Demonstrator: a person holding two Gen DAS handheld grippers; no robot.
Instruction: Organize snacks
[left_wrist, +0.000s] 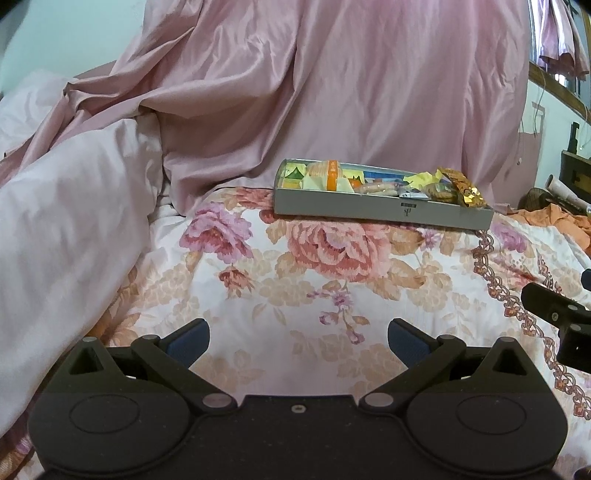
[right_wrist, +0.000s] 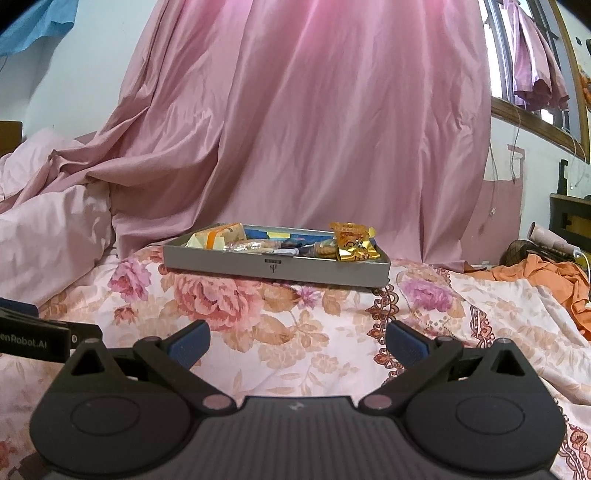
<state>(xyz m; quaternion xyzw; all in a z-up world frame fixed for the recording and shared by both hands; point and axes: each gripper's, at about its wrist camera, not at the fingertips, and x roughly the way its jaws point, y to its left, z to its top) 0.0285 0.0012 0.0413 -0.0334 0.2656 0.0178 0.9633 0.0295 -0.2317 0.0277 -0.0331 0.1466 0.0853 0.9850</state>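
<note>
Both grippers hover low over a floral bedspread (left_wrist: 295, 295), side by side. The left gripper (left_wrist: 298, 341) has its jaws spread wide, holding nothing. The right gripper (right_wrist: 298, 341) is likewise released and empty.

Well ahead of both sits a shallow grey tray (right_wrist: 277, 267) on the bed, packed with snacks. A gold foil packet (right_wrist: 354, 242) stands at its right end, partly over the rim; a yellow pack (right_wrist: 216, 238) with an orange band lies at the left.

The wrappers are probably light, crinkly and slippery, and the biscuits (right_wrist: 327, 251) inside likely break easily. A gentle pinch on a packet's edge looks safest.

The tray's wall hides most of its contents; labels are unreadable. Pink drapes (right_wrist: 314, 129) fill the background.
</note>
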